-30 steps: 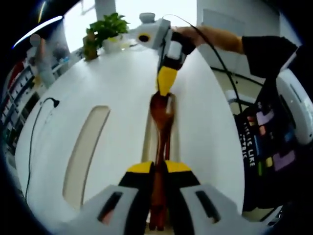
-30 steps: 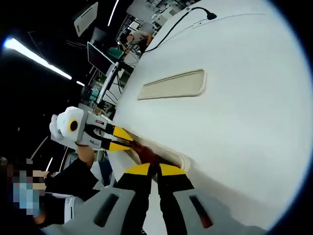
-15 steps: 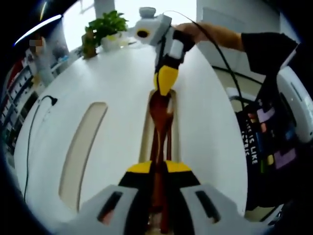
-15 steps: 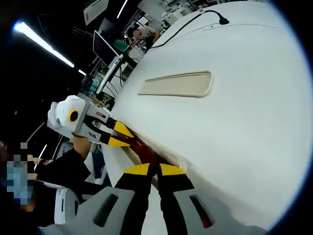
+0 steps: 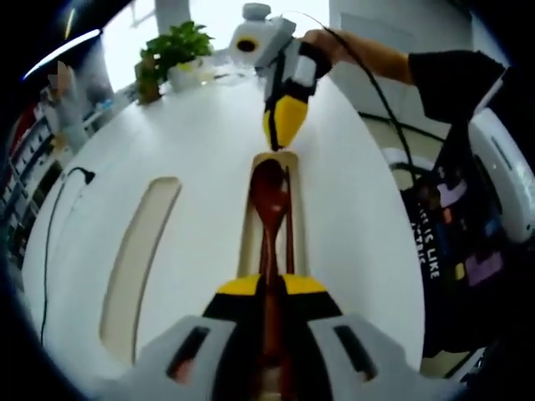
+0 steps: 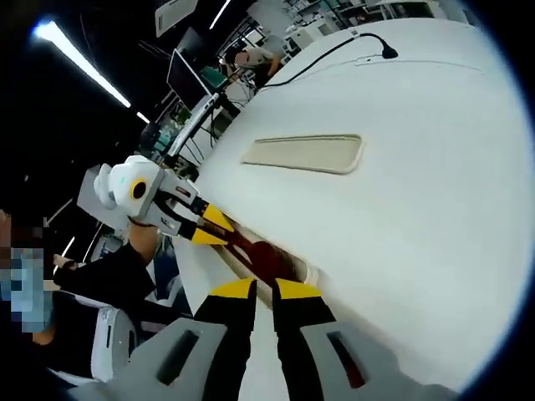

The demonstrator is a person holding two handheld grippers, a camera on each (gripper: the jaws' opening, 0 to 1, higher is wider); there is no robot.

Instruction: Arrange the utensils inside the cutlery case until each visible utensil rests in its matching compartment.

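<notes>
A dark brown wooden spoon (image 5: 272,196) lies lengthwise in the narrow beige cutlery case (image 5: 247,238) on the white table. My left gripper (image 5: 269,288) is shut on the spoon's handle at the near end. A thin dark stick lies along the spoon's right side. My right gripper (image 5: 284,121) hangs just past the case's far end, its yellow tips together and apart from the spoon bowl. In the right gripper view my right gripper (image 6: 265,291) points at the spoon bowl (image 6: 266,255), the left gripper (image 6: 206,227) holds the handle, and the case rim (image 6: 308,274) shows beside it.
A second long beige tray piece (image 5: 138,255) (image 6: 305,153) lies parallel on the table. A black cable (image 5: 58,217) (image 6: 334,54) runs across the far side. A potted plant (image 5: 171,50) stands at the table's end. A person (image 5: 456,75) stands close to the table edge.
The spoon has come down flat into the case trough. The right gripper has drawn back from the spoon bowl to beyond the case's end. The left gripper still holds the handle.
</notes>
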